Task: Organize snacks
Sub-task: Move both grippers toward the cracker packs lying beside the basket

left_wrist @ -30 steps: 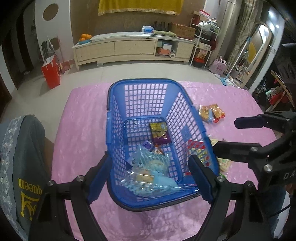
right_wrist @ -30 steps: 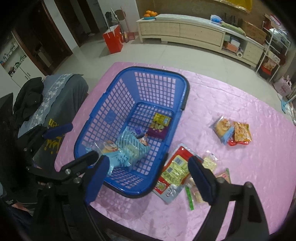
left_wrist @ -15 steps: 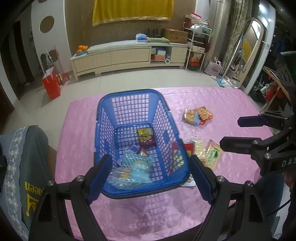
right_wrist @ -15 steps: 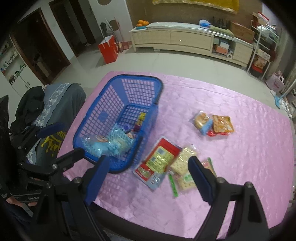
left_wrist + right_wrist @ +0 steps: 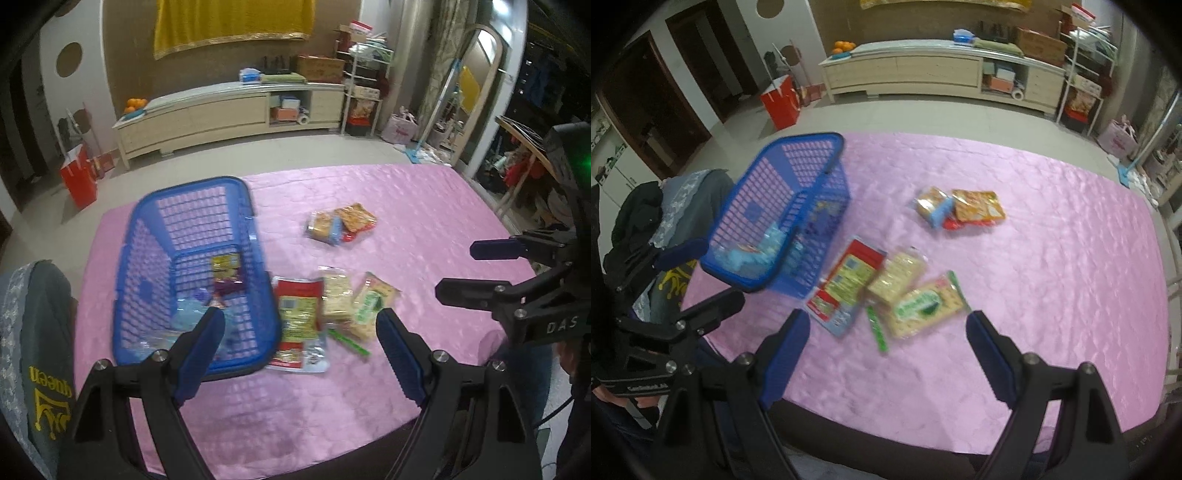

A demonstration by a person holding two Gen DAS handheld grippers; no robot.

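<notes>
Left wrist view: left gripper (image 5: pixel 301 334) has its jaws spread wide, nothing between the blue pads, held above the pink glossy tablecloth (image 5: pixel 424 221). Blue plastic mesh basket (image 5: pixel 192 273) sits ahead and to the left of the claw, its near rim partly hidden behind the left finger. Inside it are a purple-and-yellow snack pack (image 5: pixel 226 273) toward the far end and pale blue wrapped packs (image 5: pixel 184 317) at the near end; details blurred. Red-and-yellow flat snack pouch (image 5: pixel 297 317) lies straight ahead between the fingers, touching the basket's right wall. Just right of it are two clear-wrapped cracker packs (image 5: pixel 354 299) and a thin green stick pack (image 5: pixel 349 341). Farther ahead and apart is a small cluster of orange, blue and red snack bags (image 5: pixel 341 223). Right gripper (image 5: pixel 476 266) enters from the right edge, jaws apart, empty.

Right wrist view: right gripper (image 5: pixel 888 349) is spread wide too, gripping nothing. The cracker packs (image 5: pixel 912 295) and green stick (image 5: pixel 877 328) lie directly ahead between the fingers, pouch (image 5: pixel 846 282) ahead-left against the basket (image 5: pixel 783 218). Snack cluster (image 5: pixel 960 210) is farther ahead. Left gripper (image 5: pixel 698 277) shows at the left edge beside the basket, open, beyond the cloth (image 5: pixel 1052 258) edge.
</notes>
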